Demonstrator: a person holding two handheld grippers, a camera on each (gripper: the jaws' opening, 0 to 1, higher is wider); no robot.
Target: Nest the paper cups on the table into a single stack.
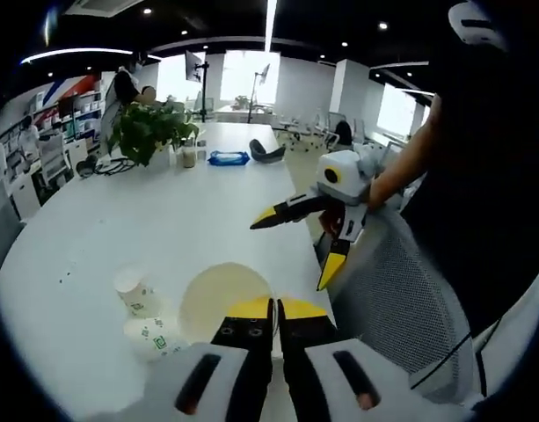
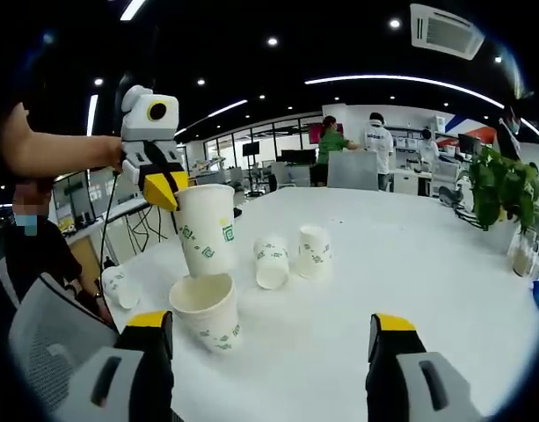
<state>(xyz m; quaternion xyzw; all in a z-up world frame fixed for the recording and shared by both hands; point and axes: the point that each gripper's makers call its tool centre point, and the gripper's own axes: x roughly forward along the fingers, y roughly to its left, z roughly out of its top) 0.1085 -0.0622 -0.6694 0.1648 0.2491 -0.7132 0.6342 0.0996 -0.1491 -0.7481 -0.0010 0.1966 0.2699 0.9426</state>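
My left gripper [image 1: 275,315] is shut on the rim of a white paper cup [image 1: 223,297] with green print, and I look down into its mouth. In the right gripper view this held cup [image 2: 206,230] hangs upright from the left gripper [image 2: 167,195], just above another upright cup [image 2: 207,312] on the white table [image 2: 410,255]. Two more cups [image 2: 272,261] [image 2: 313,251] stand behind, and one [image 2: 120,287] lies at the table's left edge. Two cups [image 1: 134,291] [image 1: 155,338] sit left of the held one. My right gripper [image 2: 271,332] [image 1: 297,251] is open, holding nothing.
A potted plant [image 1: 150,127] [image 2: 499,189] and a blue item [image 1: 228,158] stand at the far end of the long table [image 1: 163,211]. A grey mesh chair [image 1: 383,281] [image 2: 49,338] is at the table's edge. People [image 2: 339,145] stand far back.
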